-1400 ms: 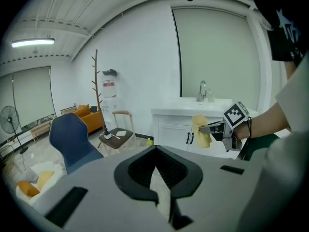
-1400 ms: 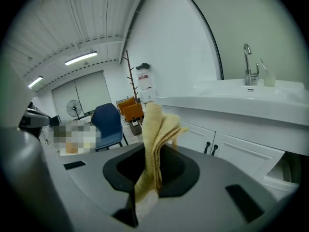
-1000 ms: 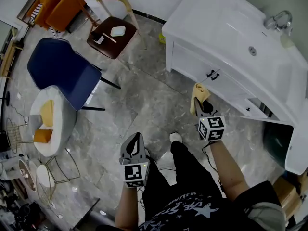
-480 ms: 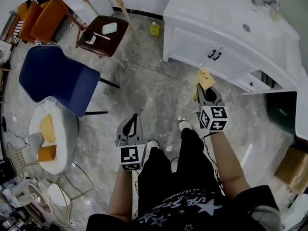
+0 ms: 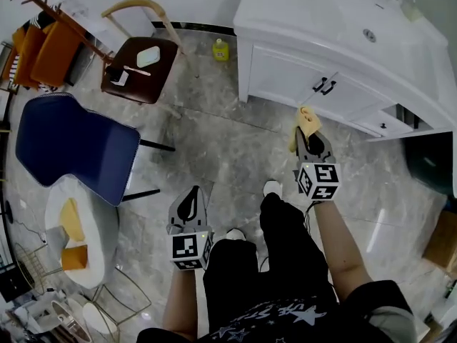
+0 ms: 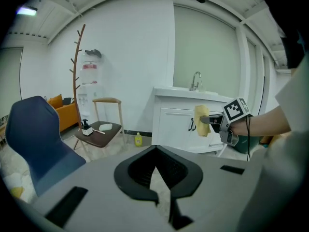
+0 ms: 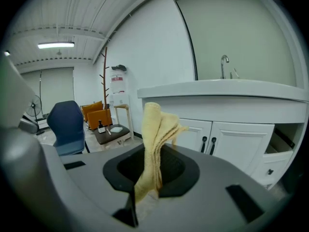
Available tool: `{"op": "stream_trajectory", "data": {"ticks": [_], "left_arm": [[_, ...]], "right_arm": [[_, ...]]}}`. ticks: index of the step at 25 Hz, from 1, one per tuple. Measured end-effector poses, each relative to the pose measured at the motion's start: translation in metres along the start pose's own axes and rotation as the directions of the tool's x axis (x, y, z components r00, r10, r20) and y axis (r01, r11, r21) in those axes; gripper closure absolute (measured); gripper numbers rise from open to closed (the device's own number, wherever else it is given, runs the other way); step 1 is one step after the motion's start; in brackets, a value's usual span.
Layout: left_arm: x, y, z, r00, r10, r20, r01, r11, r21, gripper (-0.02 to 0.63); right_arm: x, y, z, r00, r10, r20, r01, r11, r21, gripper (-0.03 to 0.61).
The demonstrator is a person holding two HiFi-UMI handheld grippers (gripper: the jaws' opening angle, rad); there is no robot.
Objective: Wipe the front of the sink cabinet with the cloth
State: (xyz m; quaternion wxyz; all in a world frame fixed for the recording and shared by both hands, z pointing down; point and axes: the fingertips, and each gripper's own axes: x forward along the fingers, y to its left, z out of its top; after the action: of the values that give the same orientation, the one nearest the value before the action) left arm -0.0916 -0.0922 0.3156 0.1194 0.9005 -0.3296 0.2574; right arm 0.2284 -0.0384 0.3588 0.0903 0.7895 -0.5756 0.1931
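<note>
"Where's the cloth?"

"The folded yellow terry cloth (image 7: 153, 144) is pinched in my right gripper (image 5: 309, 141), clenched on its lower end, so the rest stands up past the jaws. It hangs in front of the white sink cabinet (image 5: 285, 77), near the pair of black door handles (image 5: 323, 86). I can't tell if it touches the door."

"And your other hand?"

"My left gripper (image 5: 191, 200) is low over the grey marble floor (image 5: 235, 148), well apart from the cabinet, with its jaws pressed together on nothing."

"What's around you?"

"A small yellow bottle (image 5: 221, 49) stands on the floor by the cabinet's left corner. Farther left are a wooden chair with a brown seat (image 5: 139, 63) and a dark blue padded chair (image 5: 75, 145)."
</note>
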Motion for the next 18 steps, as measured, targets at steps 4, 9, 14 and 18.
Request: {"op": "stream_trajectory", "data": {"ticks": [4,9,14,18], "left_arm": [[0.073,0.012,0.004,0.992,-0.008,0.123,0.006,1.0,0.017,0.598],[0.15,0.019,0.009,0.962,-0.036,0.27,0.017,0.997,0.073,0.599],[0.21,0.023,-0.003,0.925,-0.054,0.375,0.022,0.996,0.088,0.598],[0.241,0.034,-0.02,0.904,-0.025,0.427,-0.02,0.995,0.1,0.598]], "right_arm": [[0.07,-0.015,0.002,0.996,0.029,0.089,-0.028,1.0,-0.015,0.515],[0.129,-0.006,0.013,0.969,0.089,0.229,-0.057,0.988,-0.14,0.514],[0.174,0.008,0.011,0.933,0.155,0.324,-0.106,0.981,-0.165,0.514],[0.204,0.023,0.013,0.91,0.183,0.372,-0.106,0.97,-0.219,0.514]]}}
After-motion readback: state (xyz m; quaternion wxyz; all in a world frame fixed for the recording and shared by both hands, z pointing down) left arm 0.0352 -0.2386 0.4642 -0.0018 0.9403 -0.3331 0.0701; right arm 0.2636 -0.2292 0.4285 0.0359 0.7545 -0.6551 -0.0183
